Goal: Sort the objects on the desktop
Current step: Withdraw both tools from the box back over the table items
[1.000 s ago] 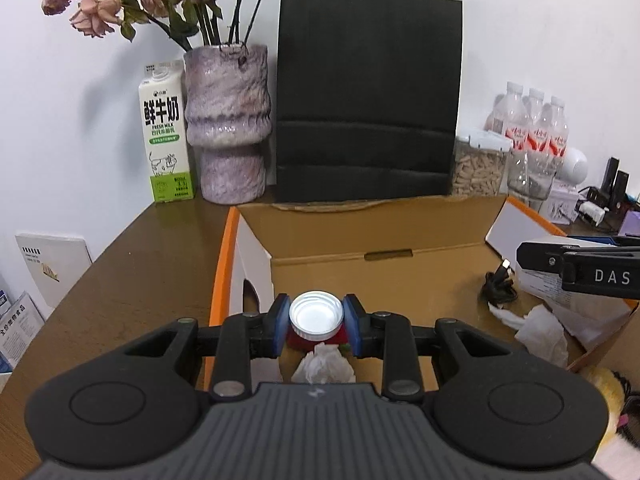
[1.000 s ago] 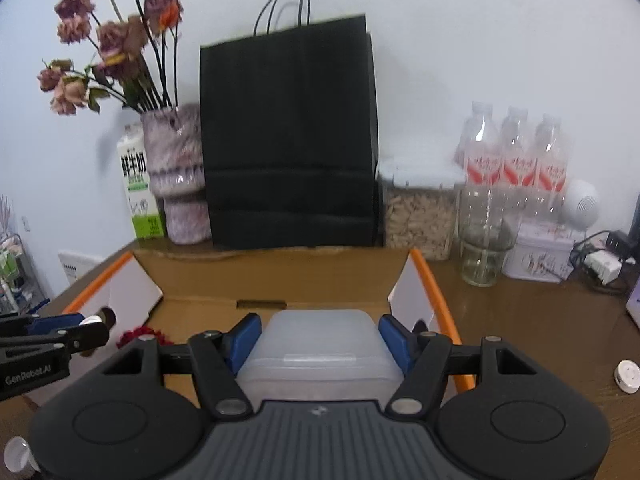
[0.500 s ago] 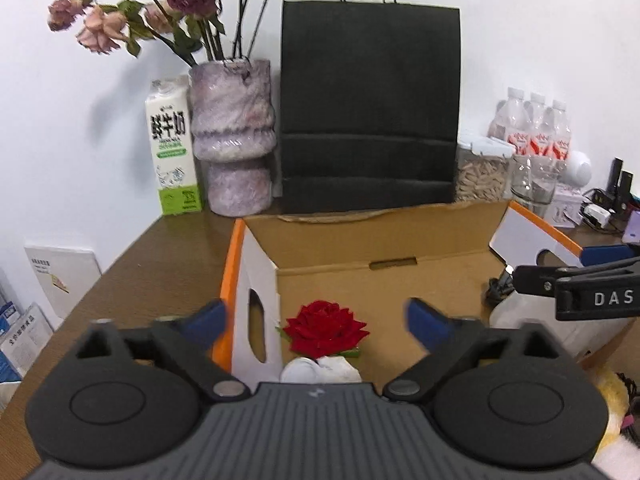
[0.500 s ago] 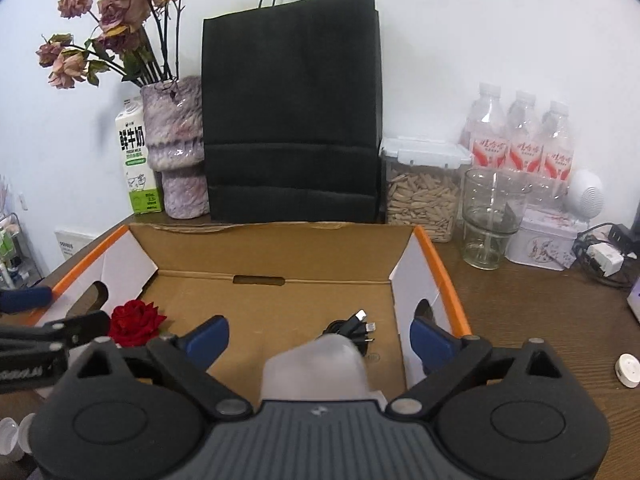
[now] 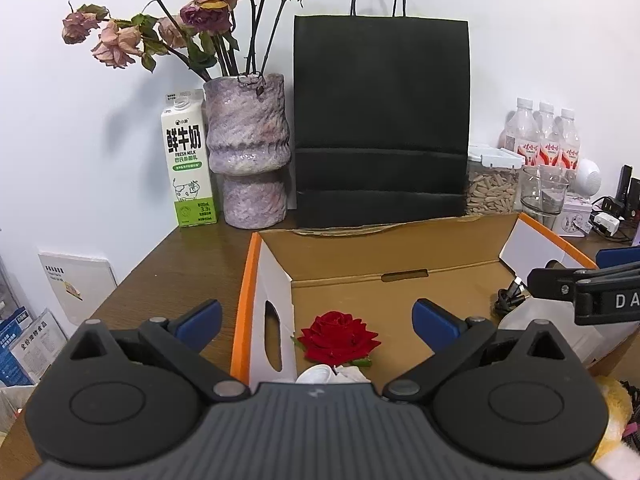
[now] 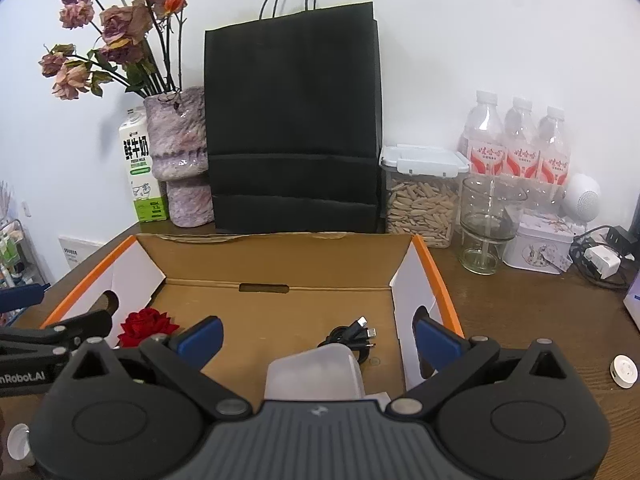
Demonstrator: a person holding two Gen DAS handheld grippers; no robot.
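Home or small-office desk against a white wall. Wooden desktop (image 6: 520, 312) crowded at far edge: vase of dried roses (image 6: 180, 156), milk carton (image 6: 140, 168), black paper bag (image 6: 294, 132), seed jar (image 6: 420, 196), 3 water bottles (image 6: 518, 144); charger cables (image 6: 600, 256) far right.

A red rose (image 5: 338, 338) lies flat in the brown box (image 5: 400, 256), low in the middle of the frame. A black cable (image 6: 354, 338) and a clear plastic tub (image 6: 314, 374) lie inside too.
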